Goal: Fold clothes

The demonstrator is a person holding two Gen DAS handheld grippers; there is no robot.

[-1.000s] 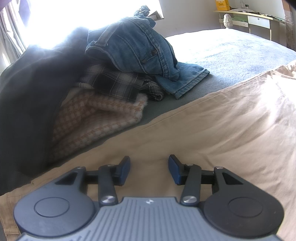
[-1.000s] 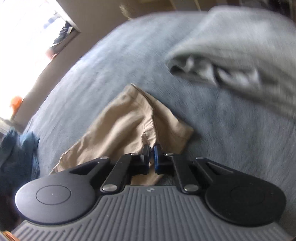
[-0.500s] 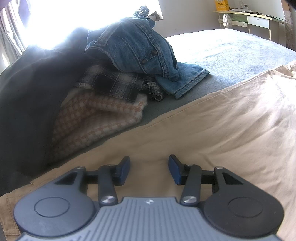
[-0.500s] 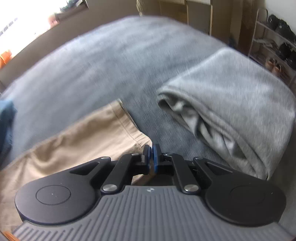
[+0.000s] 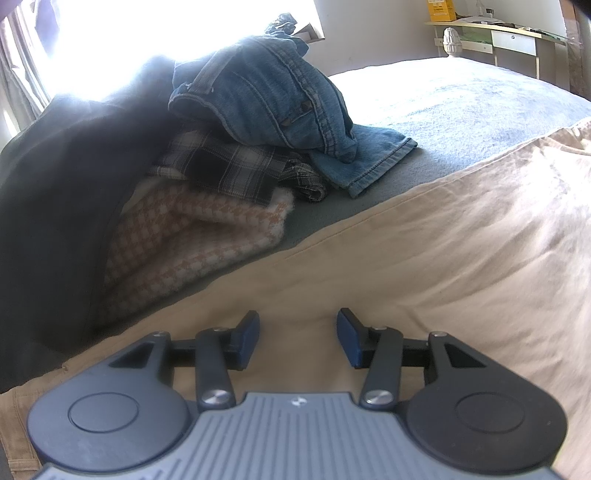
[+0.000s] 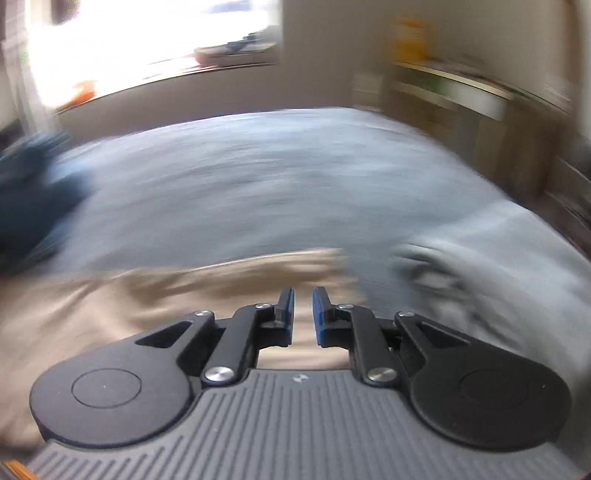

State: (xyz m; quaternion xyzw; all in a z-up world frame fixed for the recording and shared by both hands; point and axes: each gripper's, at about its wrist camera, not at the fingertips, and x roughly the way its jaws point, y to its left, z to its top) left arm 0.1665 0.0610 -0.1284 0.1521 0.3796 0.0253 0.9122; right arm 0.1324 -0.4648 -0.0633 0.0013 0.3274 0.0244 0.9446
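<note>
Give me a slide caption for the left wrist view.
Open left gripper over tan trousers on the bed, beside piled jeans, plaid shirt and houndstooth garment.

Clothes heap at our eleven o'clock, trousers underneath us

From the left wrist view, jeans [image 5: 273,107] top the pile — plaid shirt [image 5: 225,170] beneath, houndstooth blanket [image 5: 192,243] lowest; trousers [image 5: 424,258] spread toward three o'clock.

Blue-grey bed cover [image 5: 461,110]; desk [image 5: 506,33] at far wall, yellow box [image 5: 441,10] on it; bright window [image 6: 147,40], possibly cluttered sill.
</note>
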